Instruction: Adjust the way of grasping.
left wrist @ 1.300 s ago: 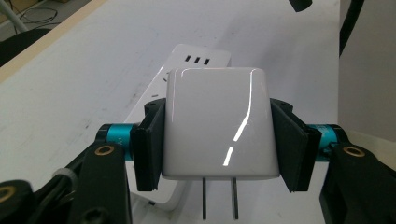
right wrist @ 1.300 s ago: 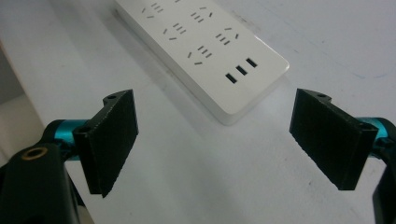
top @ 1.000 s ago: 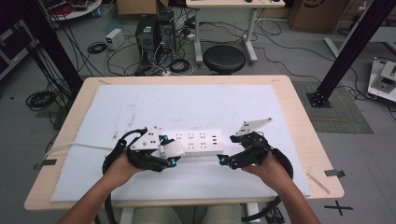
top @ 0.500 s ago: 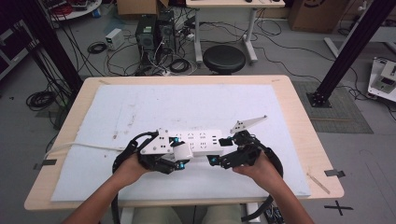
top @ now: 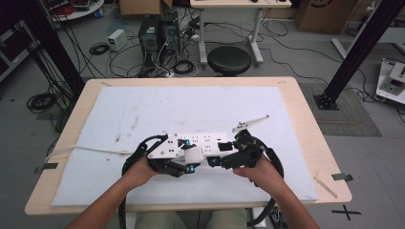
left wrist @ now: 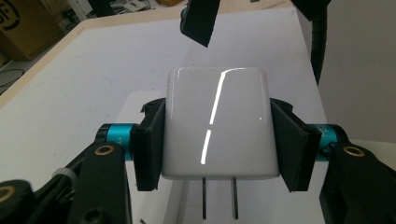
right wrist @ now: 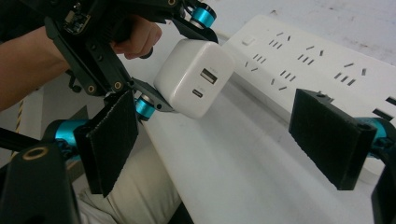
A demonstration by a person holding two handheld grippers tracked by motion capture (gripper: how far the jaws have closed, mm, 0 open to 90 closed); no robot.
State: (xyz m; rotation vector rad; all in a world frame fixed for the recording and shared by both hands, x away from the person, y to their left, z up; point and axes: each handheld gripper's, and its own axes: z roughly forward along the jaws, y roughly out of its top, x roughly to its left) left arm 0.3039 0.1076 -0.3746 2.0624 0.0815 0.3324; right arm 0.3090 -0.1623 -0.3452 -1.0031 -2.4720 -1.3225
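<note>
the left gripper (left wrist: 219,149) squeezes the shiny white plastic charger block (left wrist: 219,126); the right gripper (right wrist: 229,140) is wide apart; line its two metal prongs (left wrist: 218,198) over the long white power strip (right wrist: 322,60) slots, push straight

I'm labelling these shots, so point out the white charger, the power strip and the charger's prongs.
charger (left wrist: 219,123), left gripper view, glossy back face.
power strip (right wrist: 308,56), right gripper view, top face among the sockets.
prongs (left wrist: 204,198), left gripper view, left metal blade.

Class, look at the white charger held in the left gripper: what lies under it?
Under the charger its two prongs point down over the white power strip on the mat. The sockets right beneath it are covered by the charger.
</note>
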